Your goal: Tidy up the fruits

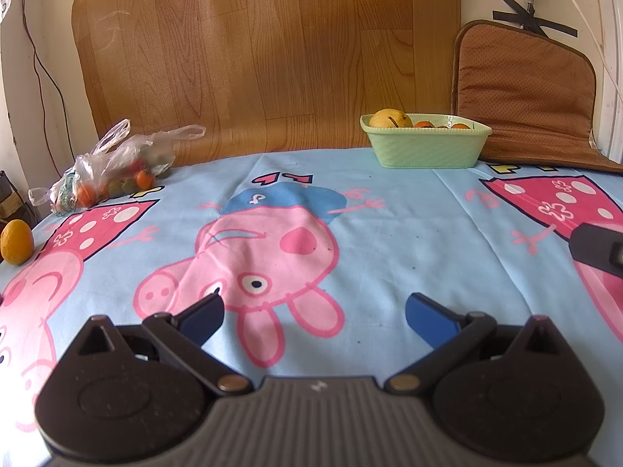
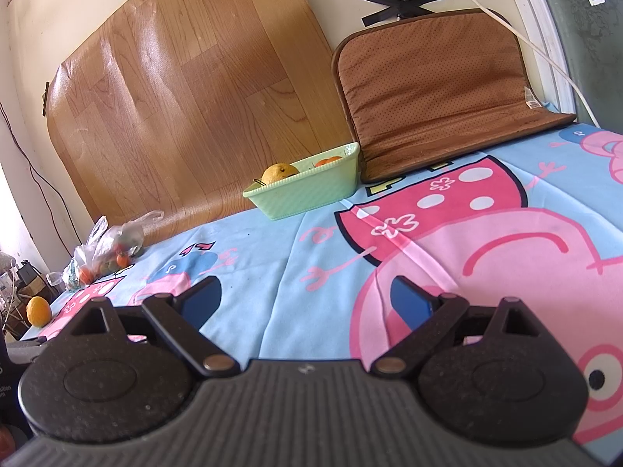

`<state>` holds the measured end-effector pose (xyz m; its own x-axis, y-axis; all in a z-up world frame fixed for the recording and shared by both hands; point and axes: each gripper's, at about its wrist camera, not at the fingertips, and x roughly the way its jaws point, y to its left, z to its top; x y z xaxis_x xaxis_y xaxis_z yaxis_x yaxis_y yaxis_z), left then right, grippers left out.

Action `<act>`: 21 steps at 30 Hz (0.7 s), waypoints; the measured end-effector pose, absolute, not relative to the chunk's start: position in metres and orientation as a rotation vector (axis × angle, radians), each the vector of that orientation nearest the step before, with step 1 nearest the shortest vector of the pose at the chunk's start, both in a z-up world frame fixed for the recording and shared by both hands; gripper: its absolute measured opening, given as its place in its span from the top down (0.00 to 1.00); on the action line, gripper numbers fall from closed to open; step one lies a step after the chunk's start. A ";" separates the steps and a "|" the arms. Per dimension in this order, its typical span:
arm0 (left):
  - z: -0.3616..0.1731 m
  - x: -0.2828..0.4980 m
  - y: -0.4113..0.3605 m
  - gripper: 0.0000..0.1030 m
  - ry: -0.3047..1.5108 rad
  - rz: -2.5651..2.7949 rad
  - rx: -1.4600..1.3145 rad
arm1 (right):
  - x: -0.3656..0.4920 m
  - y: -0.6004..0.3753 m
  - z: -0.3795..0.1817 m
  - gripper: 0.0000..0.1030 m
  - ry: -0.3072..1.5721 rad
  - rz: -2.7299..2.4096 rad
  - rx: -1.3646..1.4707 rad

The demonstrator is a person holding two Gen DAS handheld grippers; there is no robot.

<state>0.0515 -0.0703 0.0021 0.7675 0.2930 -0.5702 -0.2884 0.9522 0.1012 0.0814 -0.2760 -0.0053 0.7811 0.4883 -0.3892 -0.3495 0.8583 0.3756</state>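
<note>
A pale green basket [image 1: 426, 148] [image 2: 307, 190] stands at the back of the table with a yellow fruit [image 1: 390, 119] [image 2: 279, 173] and small oranges [image 1: 459, 125] inside. A clear plastic bag [image 1: 117, 163] [image 2: 105, 251] holding small orange and green fruits lies at the back left. One loose orange [image 1: 16, 241] [image 2: 38, 311] sits at the left table edge. My left gripper [image 1: 314, 311] is open over the cloth with nothing between its fingers. My right gripper [image 2: 305, 297] is open too, and its dark body shows at the right edge of the left wrist view.
A blue cartoon-pig cloth [image 1: 409, 233] [image 2: 272, 311] covers the table. A brown cushion [image 1: 525, 89] [image 2: 436, 89] leans against the wall right of the basket. A wood-pattern sheet [image 1: 264, 50] hangs behind. White cables [image 2: 506, 23] run along the right wall.
</note>
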 end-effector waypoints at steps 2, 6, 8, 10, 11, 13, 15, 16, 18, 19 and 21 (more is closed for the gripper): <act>0.002 0.051 -0.070 0.00 0.620 0.316 0.007 | 0.081 -0.276 -0.005 0.07 0.497 0.460 0.293; 0.002 0.051 -0.070 0.00 0.621 0.316 0.007 | 0.081 -0.277 -0.005 0.07 0.494 0.457 0.297; 0.002 0.051 -0.070 0.00 0.621 0.315 0.007 | 0.081 -0.277 -0.005 0.07 0.493 0.457 0.296; 0.002 0.051 -0.070 0.00 0.621 0.314 0.007 | 0.081 -0.277 -0.005 0.07 0.493 0.457 0.297; 0.001 0.051 -0.070 0.00 0.621 0.313 0.007 | 0.081 -0.277 -0.005 0.07 0.492 0.456 0.298; 0.001 0.051 -0.070 0.00 0.621 0.313 0.007 | 0.080 -0.277 -0.004 0.07 0.490 0.454 0.300; 0.001 0.050 -0.070 0.00 0.620 0.311 0.007 | 0.080 -0.277 -0.004 0.07 0.486 0.453 0.302; 0.000 0.050 -0.070 0.00 0.620 0.310 0.007 | 0.079 -0.277 -0.004 0.07 0.485 0.453 0.304; 0.000 0.050 -0.070 0.00 0.621 0.309 0.008 | 0.079 -0.277 -0.004 0.07 0.485 0.453 0.304; 0.000 0.050 -0.069 0.00 0.621 0.307 0.008 | 0.079 -0.277 -0.004 0.07 0.484 0.453 0.304; 0.000 0.050 -0.069 0.00 0.621 0.307 0.008 | 0.079 -0.277 -0.004 0.07 0.484 0.453 0.304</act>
